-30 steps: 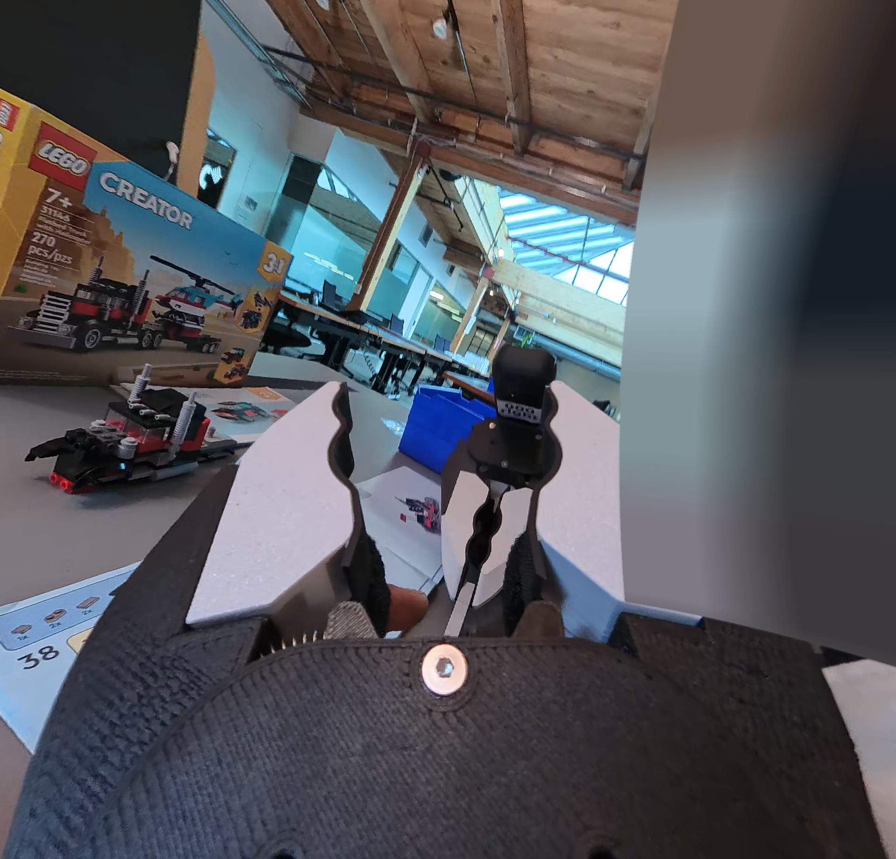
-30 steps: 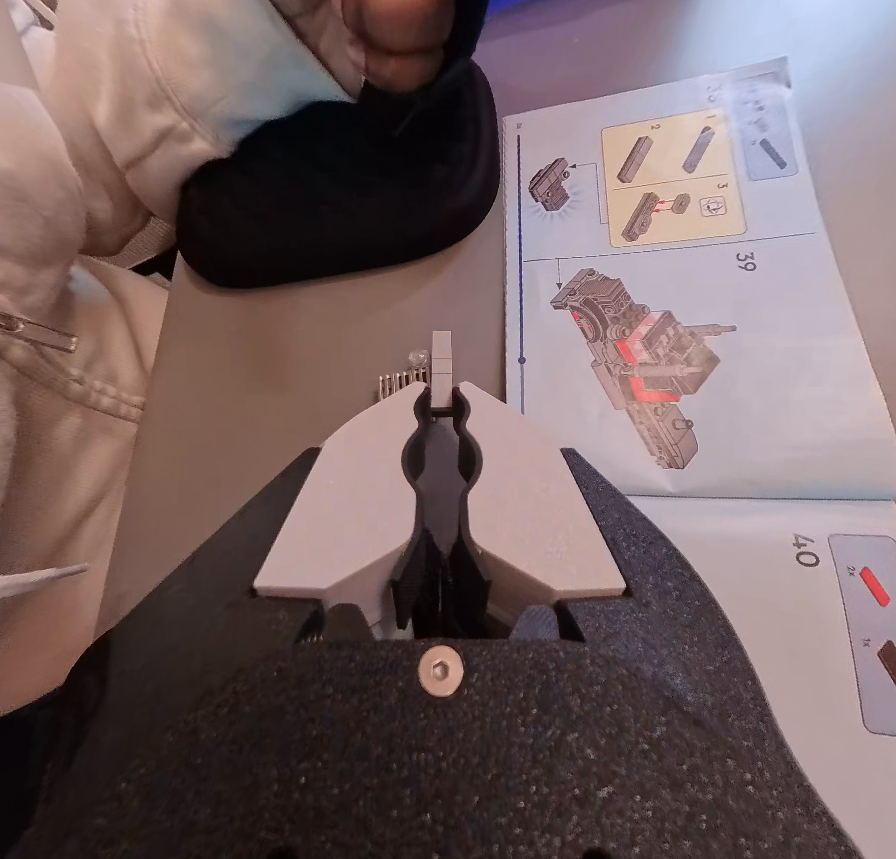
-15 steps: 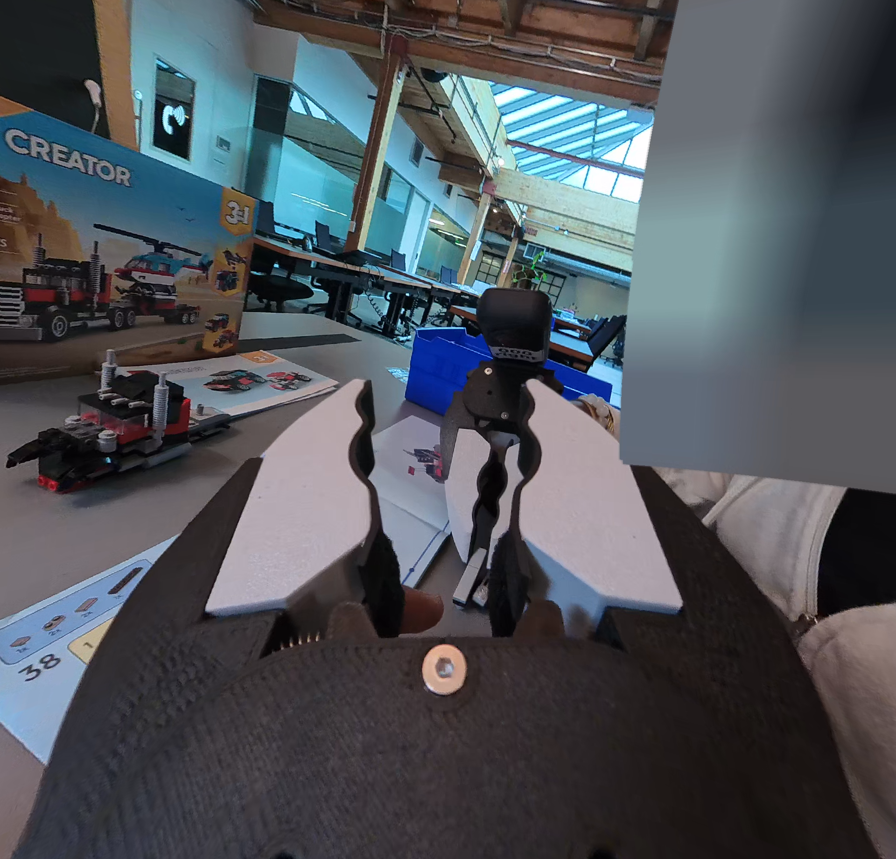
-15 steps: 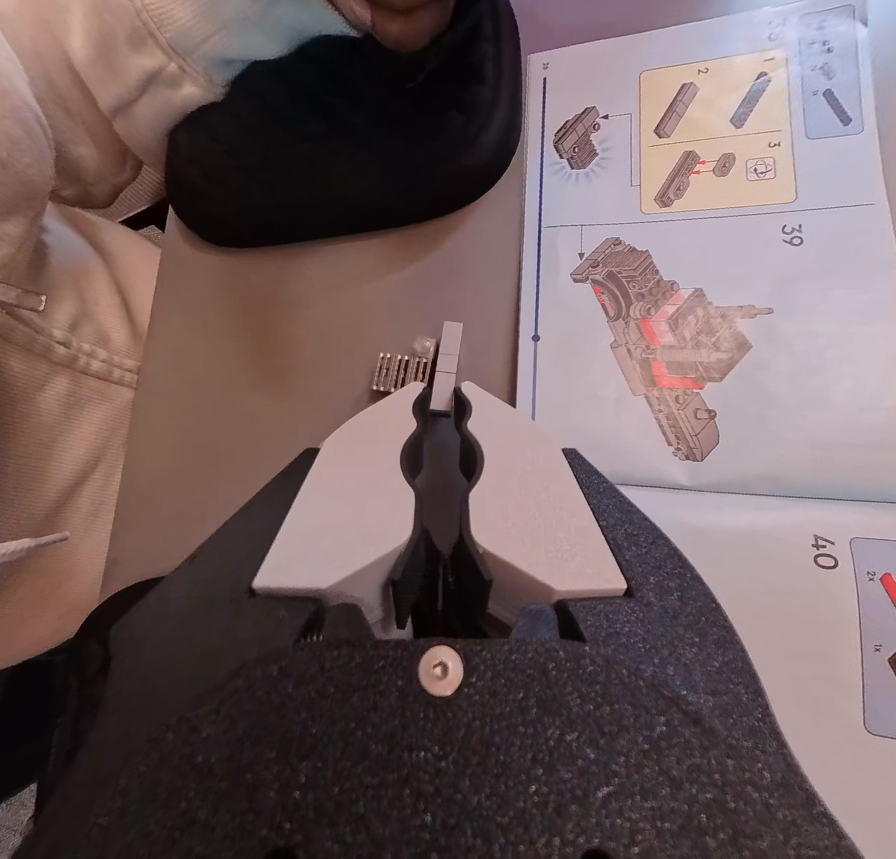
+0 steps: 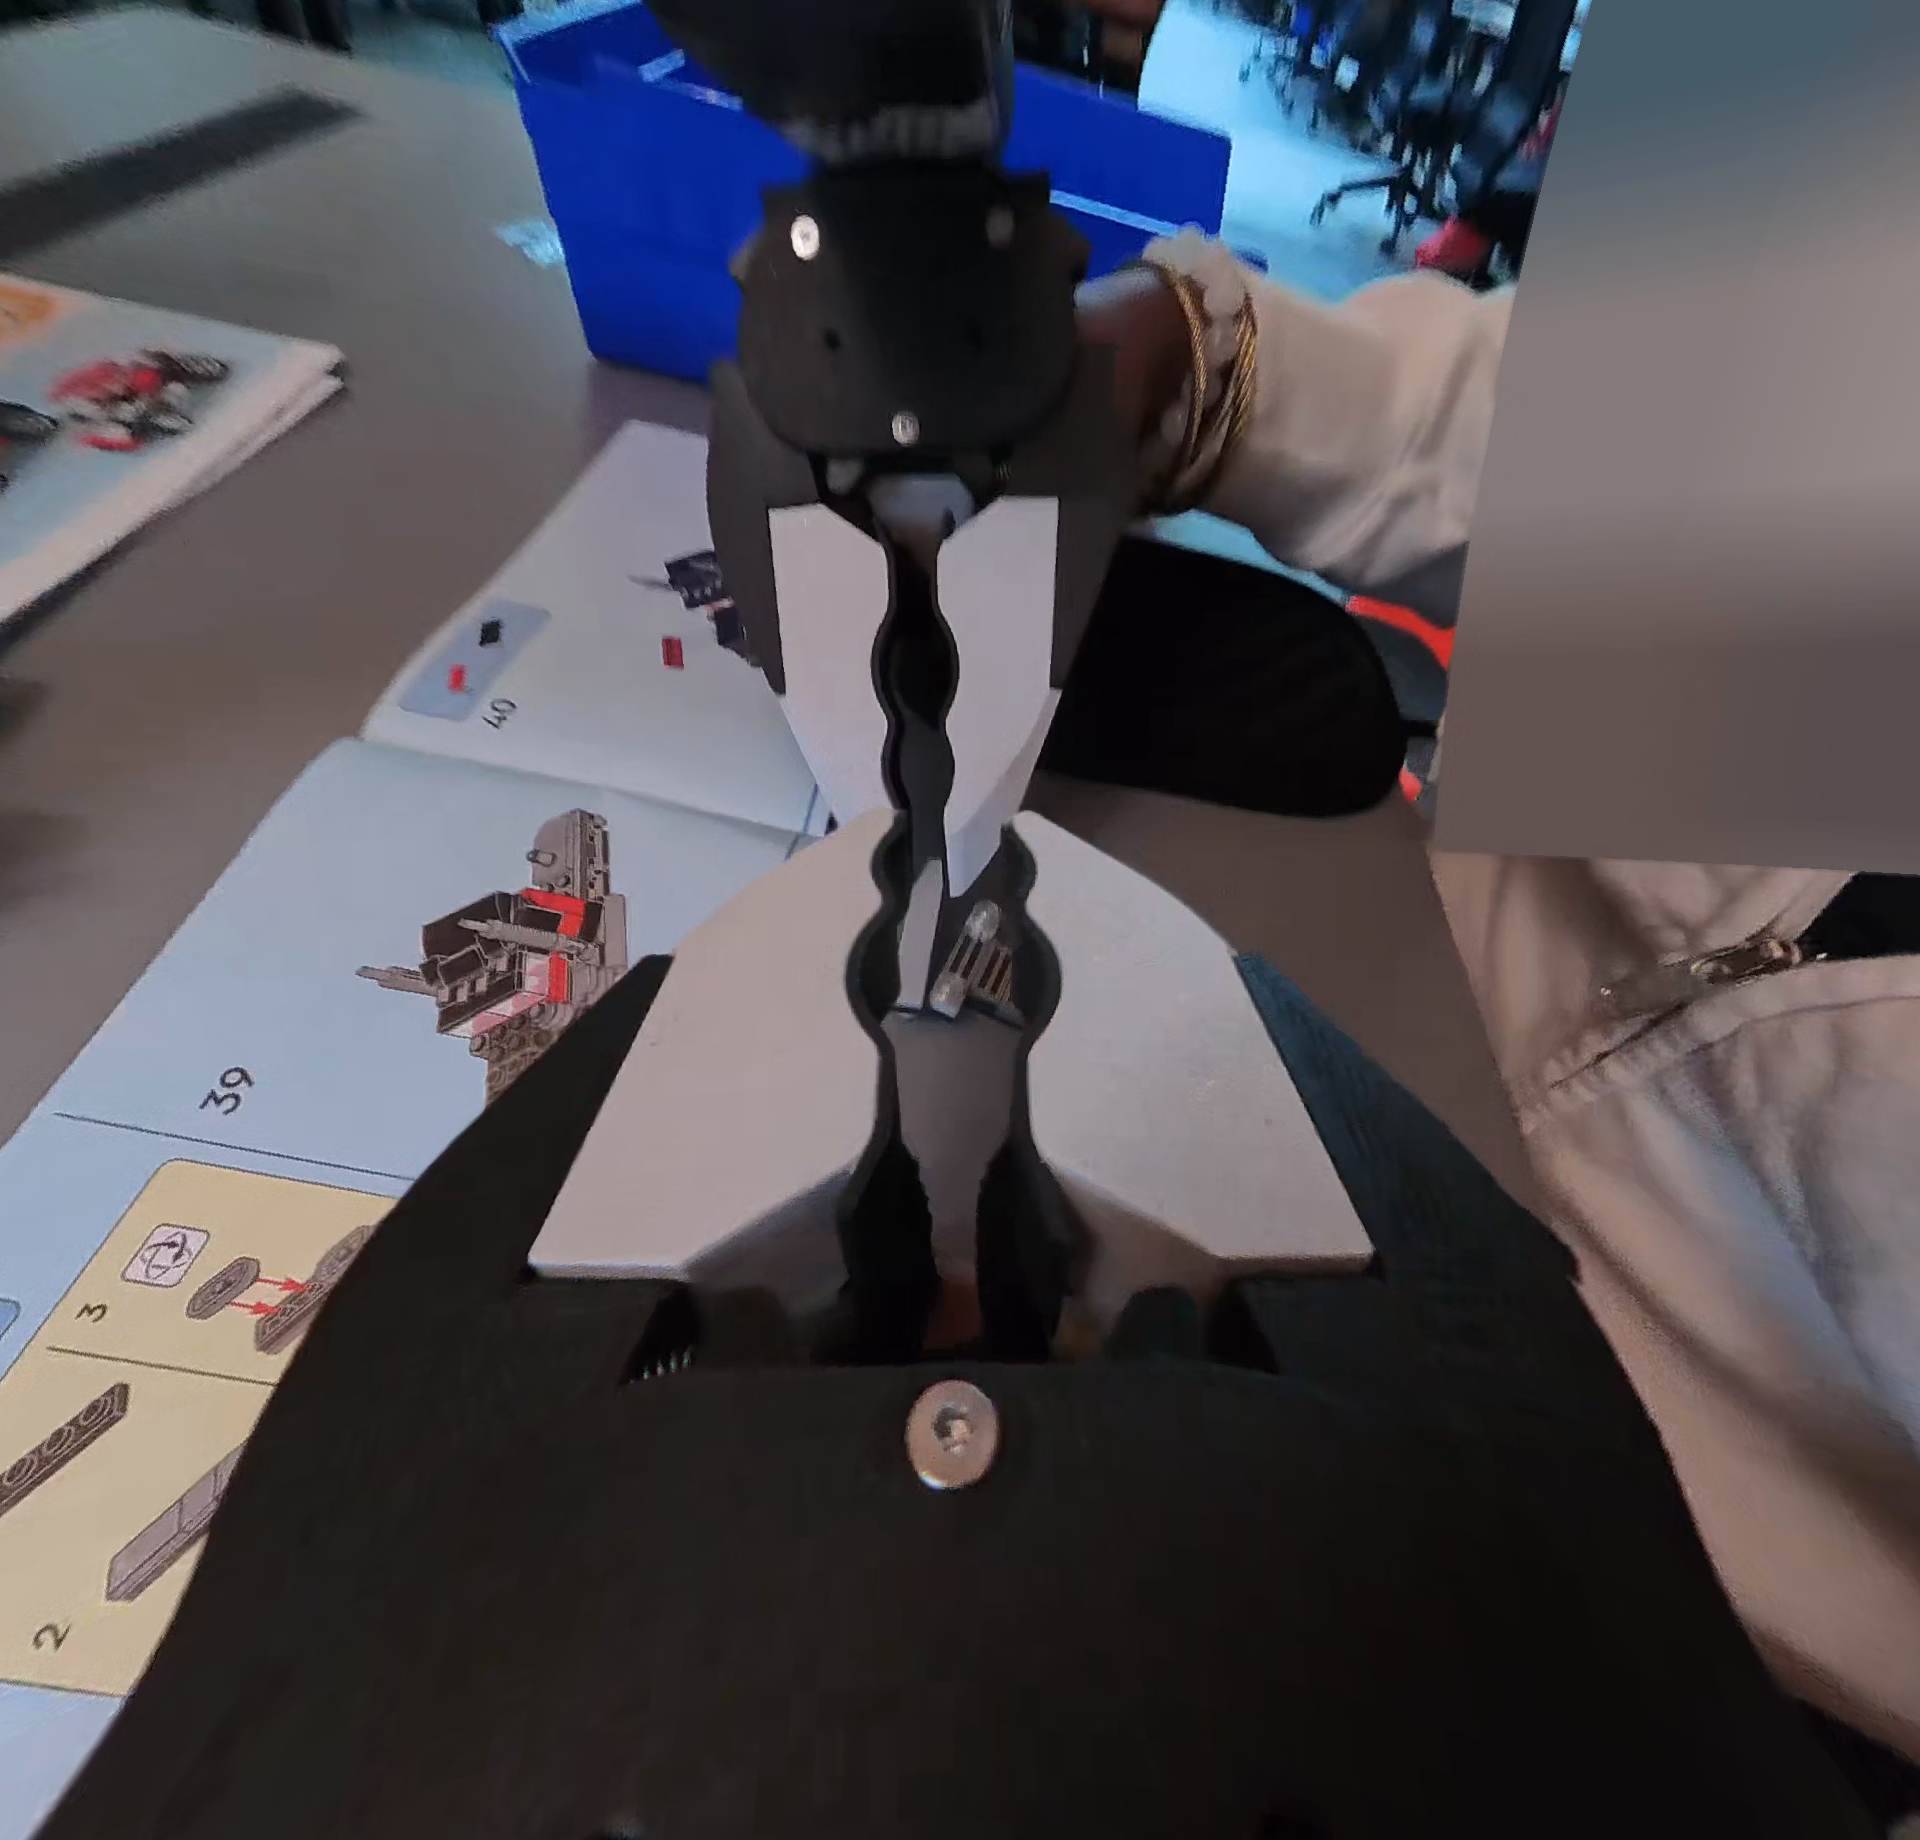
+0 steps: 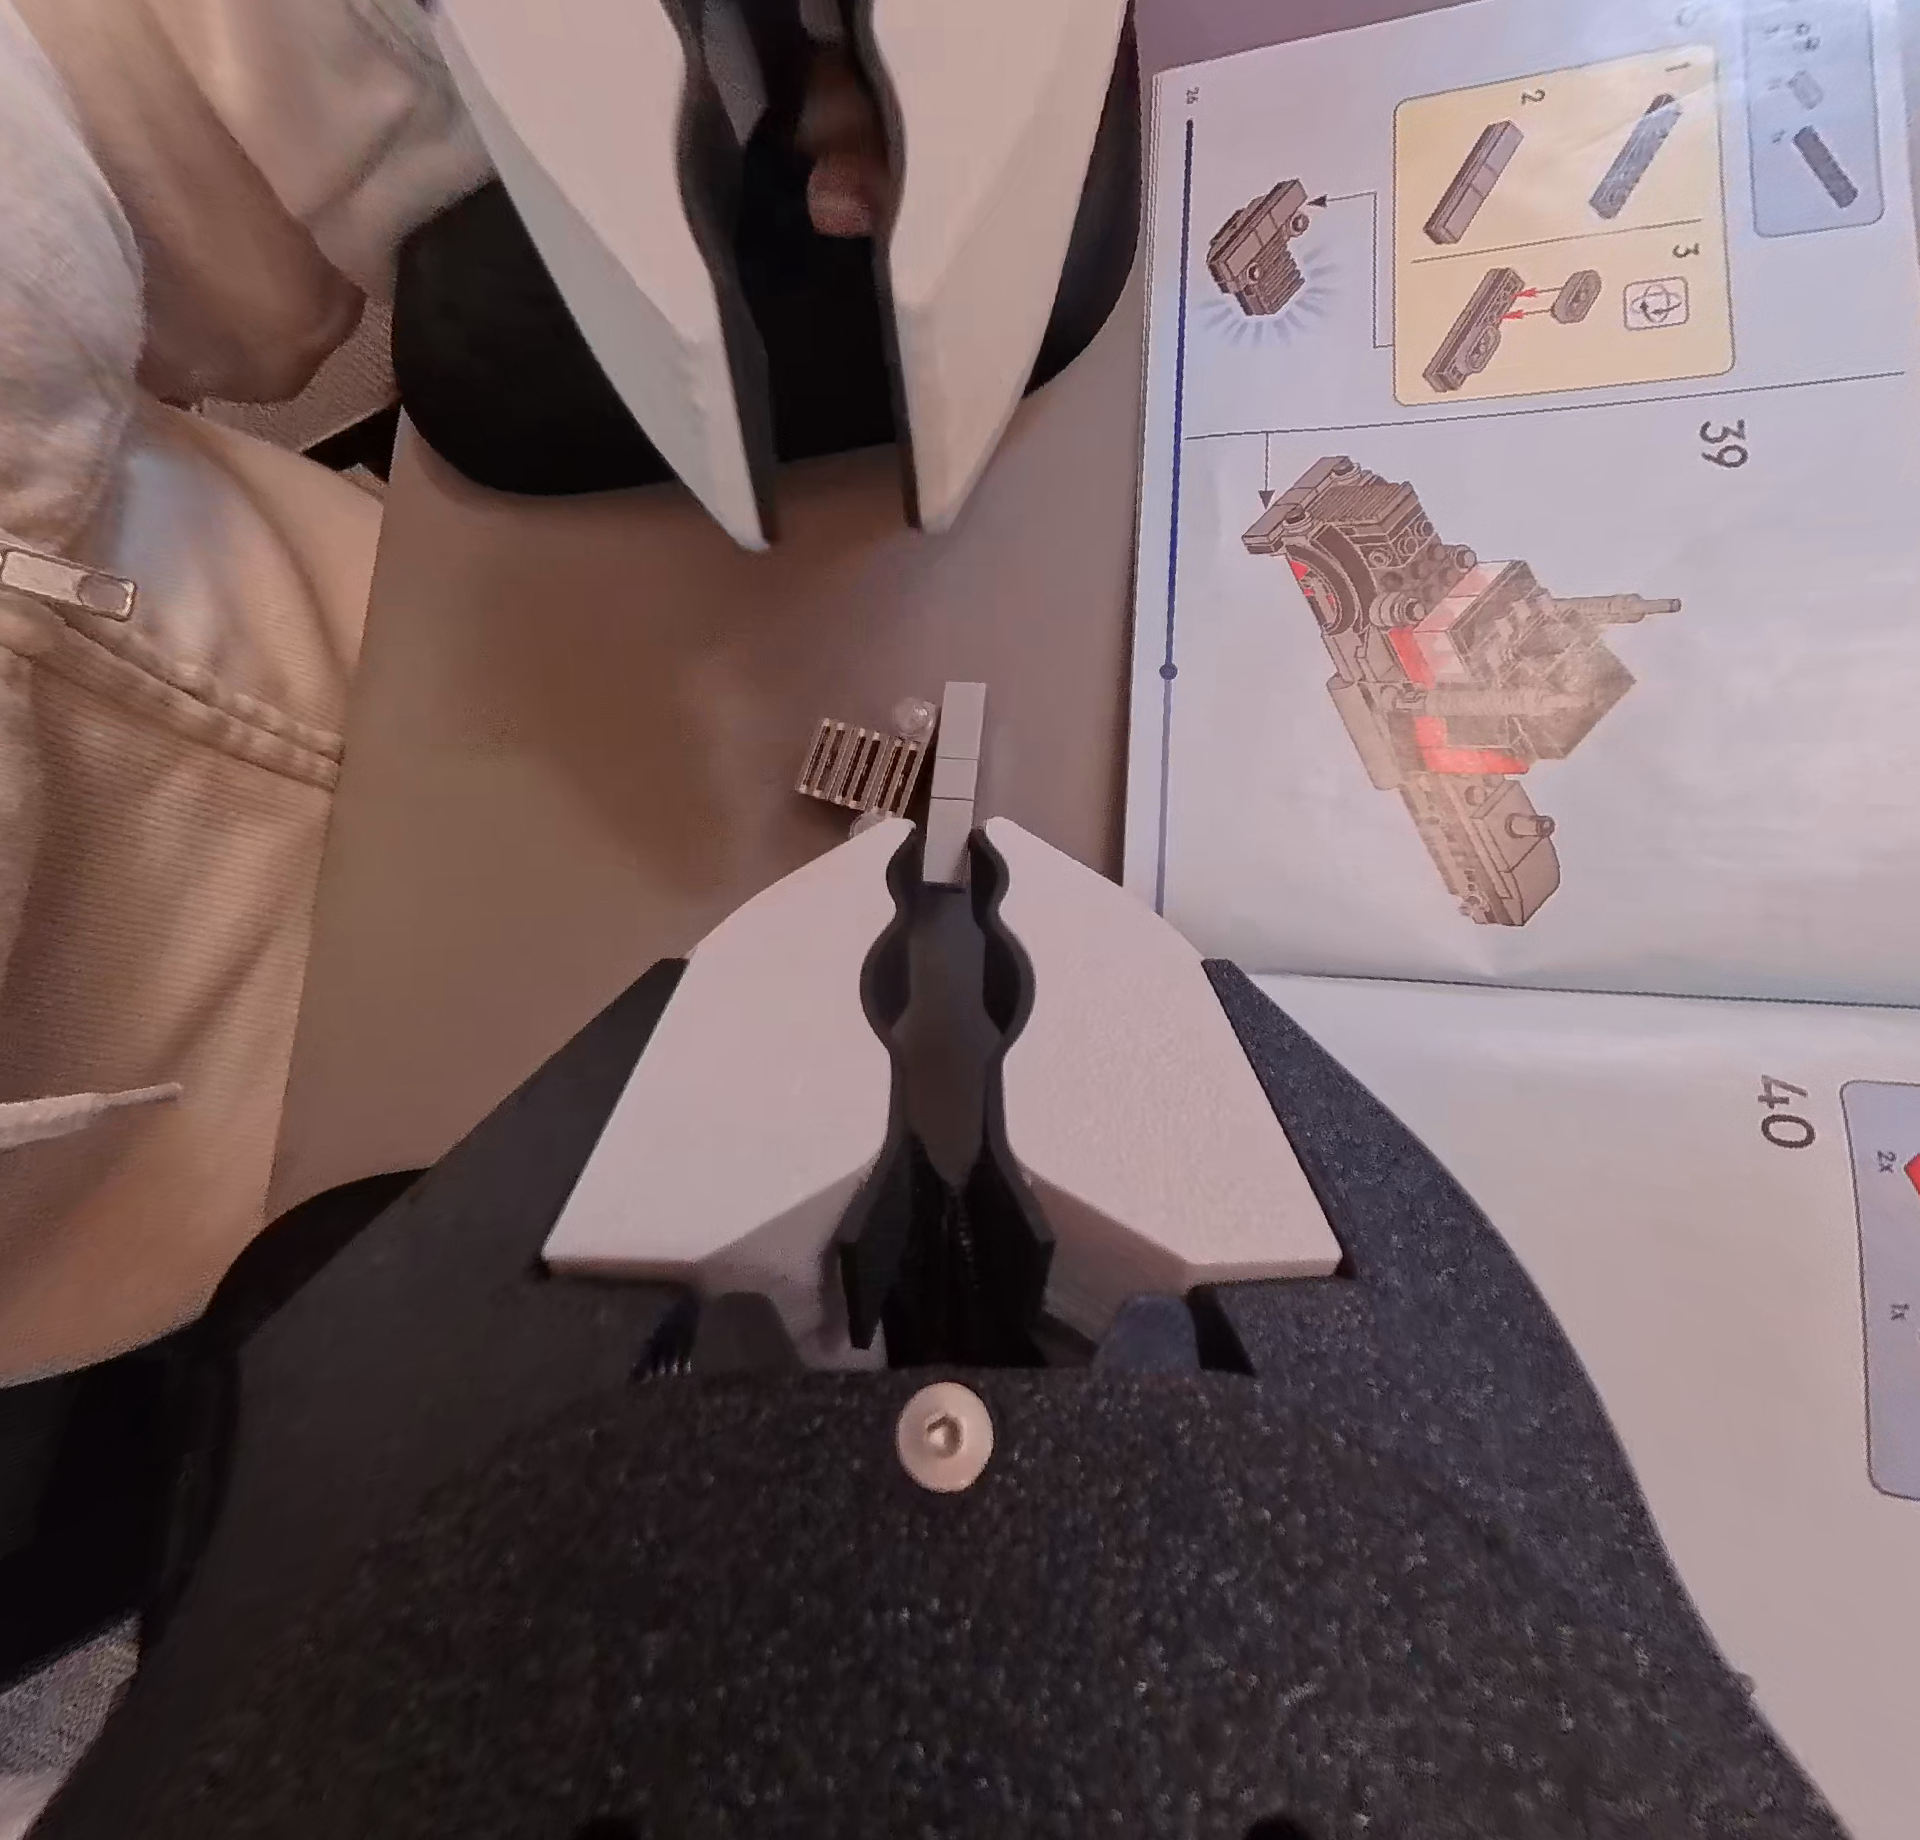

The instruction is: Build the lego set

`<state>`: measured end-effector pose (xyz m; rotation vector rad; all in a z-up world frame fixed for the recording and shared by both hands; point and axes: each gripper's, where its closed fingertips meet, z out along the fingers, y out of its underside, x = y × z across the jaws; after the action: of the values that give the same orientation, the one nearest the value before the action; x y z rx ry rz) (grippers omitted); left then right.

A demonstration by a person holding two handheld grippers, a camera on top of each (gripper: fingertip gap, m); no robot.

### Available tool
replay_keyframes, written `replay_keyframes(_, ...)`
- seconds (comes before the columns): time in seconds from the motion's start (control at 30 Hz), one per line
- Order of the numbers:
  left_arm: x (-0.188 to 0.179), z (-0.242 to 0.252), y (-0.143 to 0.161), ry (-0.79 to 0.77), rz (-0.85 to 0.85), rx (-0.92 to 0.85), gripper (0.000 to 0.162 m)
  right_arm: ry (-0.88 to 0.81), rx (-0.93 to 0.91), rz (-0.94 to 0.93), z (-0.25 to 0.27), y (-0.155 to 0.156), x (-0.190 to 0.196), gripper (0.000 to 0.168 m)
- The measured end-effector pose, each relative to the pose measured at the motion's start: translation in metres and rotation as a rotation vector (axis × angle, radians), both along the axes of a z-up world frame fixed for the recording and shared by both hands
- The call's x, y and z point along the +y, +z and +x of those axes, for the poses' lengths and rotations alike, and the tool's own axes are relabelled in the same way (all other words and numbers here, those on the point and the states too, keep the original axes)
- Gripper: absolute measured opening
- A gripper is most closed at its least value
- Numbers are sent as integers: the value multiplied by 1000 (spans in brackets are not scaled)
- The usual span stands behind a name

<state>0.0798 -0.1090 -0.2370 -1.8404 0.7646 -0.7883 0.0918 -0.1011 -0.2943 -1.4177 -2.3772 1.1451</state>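
Observation:
My right gripper (image 6: 951, 834) is shut on a narrow light grey plate (image 6: 958, 782) that sticks out past its tips, low over the table. Touching the plate's left side are a tan grille piece (image 6: 862, 767) and a small clear round stud (image 6: 912, 718). My left gripper (image 5: 951, 840) points at the right gripper (image 5: 920, 814) tip to tip, jaws a little apart and empty. It shows from the front in the right wrist view (image 6: 842, 533), just beyond the plate. Through its gap in the left wrist view I see the plate (image 5: 920, 943) and the grille (image 5: 982, 969).
An open instruction booklet (image 6: 1558, 647) lies right of the right gripper and also shows in the left wrist view (image 5: 364, 907). A blue bin (image 5: 644, 180) stands behind, a second booklet (image 5: 125, 419) far left. A person's cream sleeve (image 6: 156, 647) borders the work spot. There is about 6 centimeters between the tips of the two grippers.
My left gripper has tilted down toward the table and come in close to face the right gripper. Its jaws have narrowed. The right gripper has kept the plate and barely moved.

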Motion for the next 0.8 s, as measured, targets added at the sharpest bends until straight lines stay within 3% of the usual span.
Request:
replay_keyframes(0.17, 0, 1, -9, 2, -23, 71, 11, -84, 14, -15, 3, 7, -1, 9)
replay_keyframes(0.33, -8, 1, -20, -25, -52, 162, 18, -167, 22, -20, 3, 1, -2, 9)
replay_keyframes(0.6, -6, -2, -42, -28, -180, 251, 12, -132, -4, 8, 2, -4, -6, 8)
replay_keyframes(0.8, -8, 1, -44, -55, -186, 263, 4, -126, 13, -3, 2, -1, -8, 8)
